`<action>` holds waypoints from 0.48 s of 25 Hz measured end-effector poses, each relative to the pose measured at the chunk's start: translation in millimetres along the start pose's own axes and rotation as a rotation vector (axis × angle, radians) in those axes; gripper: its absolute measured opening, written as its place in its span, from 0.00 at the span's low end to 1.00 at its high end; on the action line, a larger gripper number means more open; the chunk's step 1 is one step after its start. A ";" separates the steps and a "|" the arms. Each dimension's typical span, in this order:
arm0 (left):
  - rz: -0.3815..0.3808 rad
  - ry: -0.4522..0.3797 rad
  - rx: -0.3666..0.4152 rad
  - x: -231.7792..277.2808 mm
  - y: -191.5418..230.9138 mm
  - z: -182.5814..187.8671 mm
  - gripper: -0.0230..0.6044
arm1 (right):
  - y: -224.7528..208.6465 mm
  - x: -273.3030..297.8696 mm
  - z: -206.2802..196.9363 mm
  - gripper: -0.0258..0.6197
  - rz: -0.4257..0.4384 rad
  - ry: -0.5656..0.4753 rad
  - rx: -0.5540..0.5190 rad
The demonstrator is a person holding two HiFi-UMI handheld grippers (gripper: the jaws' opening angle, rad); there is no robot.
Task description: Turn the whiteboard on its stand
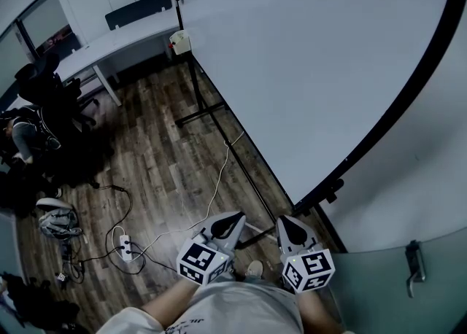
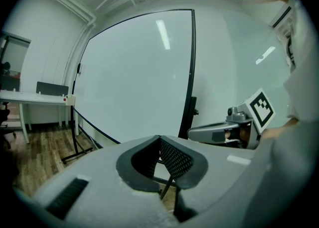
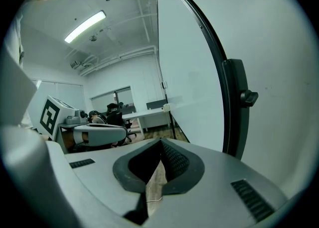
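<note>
The large whiteboard (image 1: 314, 55) in its black frame stands tilted on its stand, close in front of me. Its near edge post, with a clamp knob (image 1: 332, 192), is just beyond both grippers. My left gripper (image 1: 237, 217) hangs low before the board's lower corner, jaws shut and empty. My right gripper (image 1: 286, 222) is beside it, nearer the post, also shut on nothing. In the left gripper view the board (image 2: 134, 72) fills the middle and the right gripper (image 2: 194, 133) shows at the right. The right gripper view has the post (image 3: 234, 107) just right of its jaws (image 3: 160, 141).
The stand's black foot (image 1: 201, 114) reaches out over the wood floor. A white cable (image 1: 219, 179) and a power strip (image 1: 124, 245) lie on the floor at left. A white desk (image 1: 109, 41) and a seated person (image 1: 29, 128) are farther left. A wall (image 1: 408, 179) is close at right.
</note>
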State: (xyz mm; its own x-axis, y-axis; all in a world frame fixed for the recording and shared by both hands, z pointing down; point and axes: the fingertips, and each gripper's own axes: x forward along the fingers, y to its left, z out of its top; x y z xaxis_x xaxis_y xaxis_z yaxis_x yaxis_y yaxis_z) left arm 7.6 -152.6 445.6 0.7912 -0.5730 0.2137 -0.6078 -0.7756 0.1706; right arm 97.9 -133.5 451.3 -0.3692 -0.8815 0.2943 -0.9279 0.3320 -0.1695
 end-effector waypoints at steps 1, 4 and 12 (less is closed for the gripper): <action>0.001 -0.001 0.000 -0.5 0.3 0.6 0.05 | 0.7 0.4 -0.1 0.05 0.003 0.001 0.000; 0.000 0.000 0.001 -1.2 0.4 2.1 0.05 | 1.1 0.9 1.1 0.05 0.001 0.000 0.004; 0.003 0.004 0.001 1.3 -0.7 1.6 0.05 | -1.8 0.9 1.8 0.05 -0.006 0.001 0.006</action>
State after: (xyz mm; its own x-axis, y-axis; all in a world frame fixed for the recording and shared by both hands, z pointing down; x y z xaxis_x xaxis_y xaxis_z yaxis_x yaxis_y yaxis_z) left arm 9.2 -153.2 444.2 0.7892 -0.5742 0.2180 -0.6100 -0.7743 0.1688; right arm 99.3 -135.5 450.2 -0.3639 -0.8832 0.2959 -0.9297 0.3249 -0.1735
